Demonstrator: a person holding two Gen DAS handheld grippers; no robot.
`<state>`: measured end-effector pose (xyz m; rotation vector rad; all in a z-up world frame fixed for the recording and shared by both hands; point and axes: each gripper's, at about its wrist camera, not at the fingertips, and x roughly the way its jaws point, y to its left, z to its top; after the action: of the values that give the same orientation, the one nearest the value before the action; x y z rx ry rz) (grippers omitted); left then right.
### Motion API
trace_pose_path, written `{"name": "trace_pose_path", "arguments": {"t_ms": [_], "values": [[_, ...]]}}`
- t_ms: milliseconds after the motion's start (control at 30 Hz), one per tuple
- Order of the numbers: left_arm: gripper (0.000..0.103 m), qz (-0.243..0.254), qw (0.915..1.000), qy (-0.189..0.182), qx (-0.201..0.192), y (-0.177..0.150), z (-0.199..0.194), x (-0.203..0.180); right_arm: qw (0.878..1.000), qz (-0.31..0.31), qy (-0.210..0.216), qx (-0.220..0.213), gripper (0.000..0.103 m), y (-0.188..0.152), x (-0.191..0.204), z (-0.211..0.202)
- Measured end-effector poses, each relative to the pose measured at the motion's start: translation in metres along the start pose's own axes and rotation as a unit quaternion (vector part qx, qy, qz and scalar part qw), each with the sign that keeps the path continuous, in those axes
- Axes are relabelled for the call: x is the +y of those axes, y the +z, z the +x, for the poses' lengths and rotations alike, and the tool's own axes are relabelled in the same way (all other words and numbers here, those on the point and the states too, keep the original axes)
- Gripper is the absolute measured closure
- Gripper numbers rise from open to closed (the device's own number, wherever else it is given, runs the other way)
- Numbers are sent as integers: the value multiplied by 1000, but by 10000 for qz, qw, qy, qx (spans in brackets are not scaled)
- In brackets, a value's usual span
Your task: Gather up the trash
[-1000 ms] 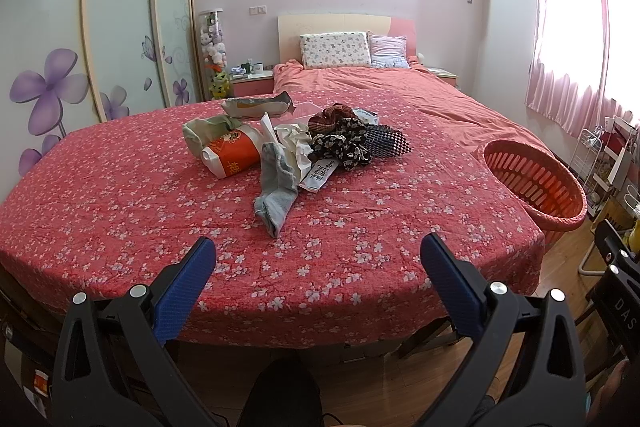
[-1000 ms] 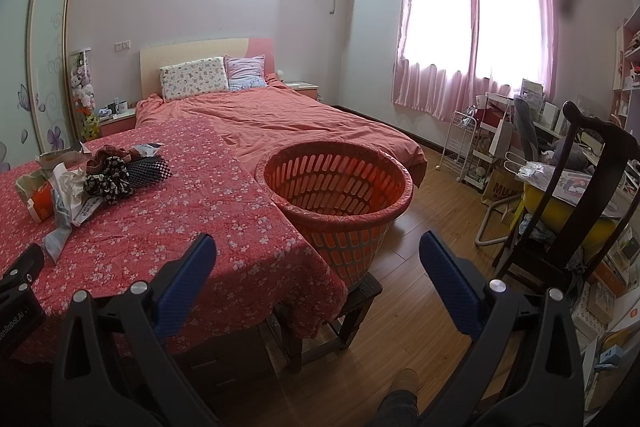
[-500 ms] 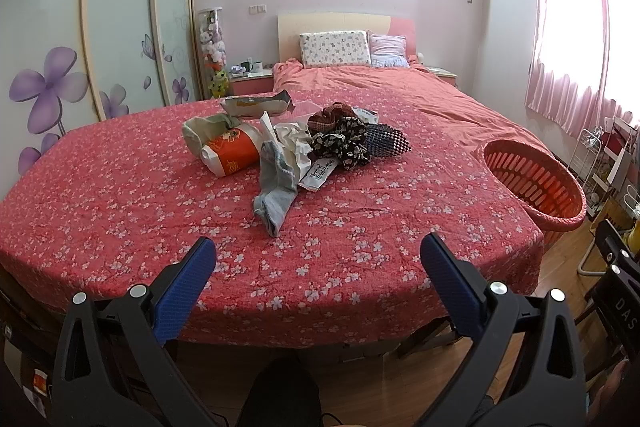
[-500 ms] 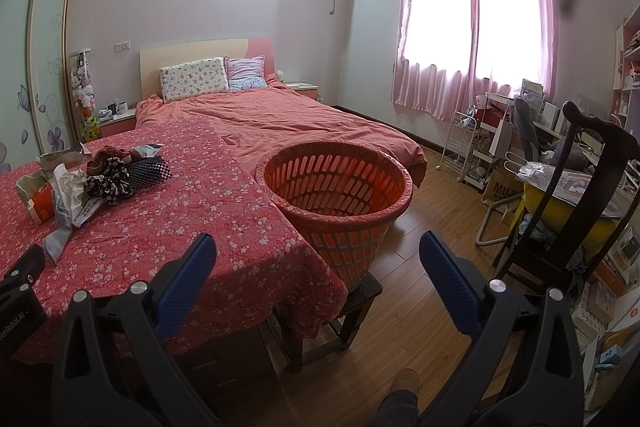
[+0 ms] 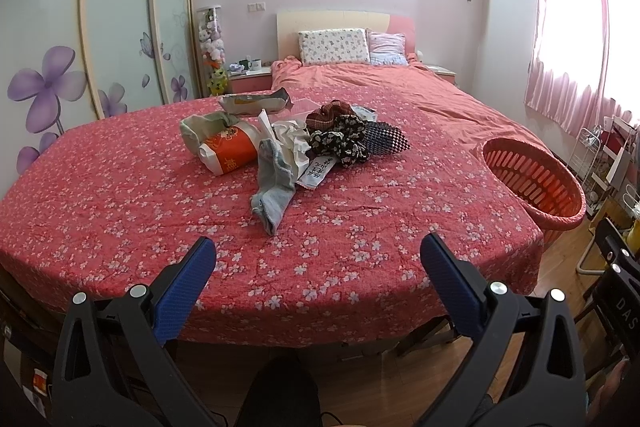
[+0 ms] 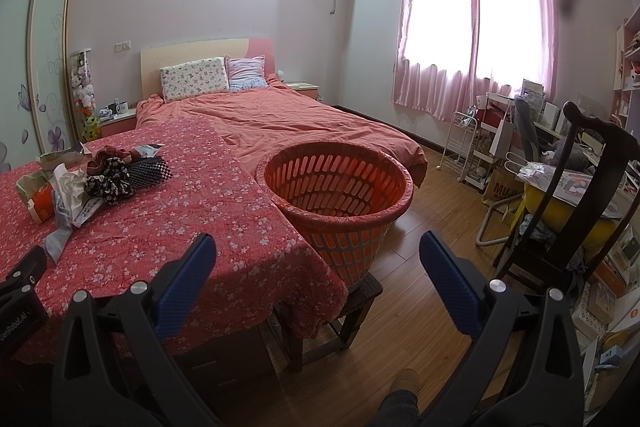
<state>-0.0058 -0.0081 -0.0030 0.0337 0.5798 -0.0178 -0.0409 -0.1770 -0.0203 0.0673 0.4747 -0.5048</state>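
Okay, trash pile sits mid-table on the red floral cloth, nothing held.
We see an orange basket on a stool just beside the table's right edge; our left gripper and right gripper both hang spread wide, well short of the pile.

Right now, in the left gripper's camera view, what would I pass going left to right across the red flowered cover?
Orange and white bag → grey sock → black flowered scrunchie → checked dark cloth → orange basket at the edge.
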Motion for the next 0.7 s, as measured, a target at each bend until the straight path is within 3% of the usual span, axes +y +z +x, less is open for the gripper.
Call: {"name": "trace_pose_path", "arguments": {"t_ms": [700], "values": [[2, -20, 9999, -57, 85, -1, 7, 2, 10000, 4, 3, 4, 4, 0, 0, 1]]}}
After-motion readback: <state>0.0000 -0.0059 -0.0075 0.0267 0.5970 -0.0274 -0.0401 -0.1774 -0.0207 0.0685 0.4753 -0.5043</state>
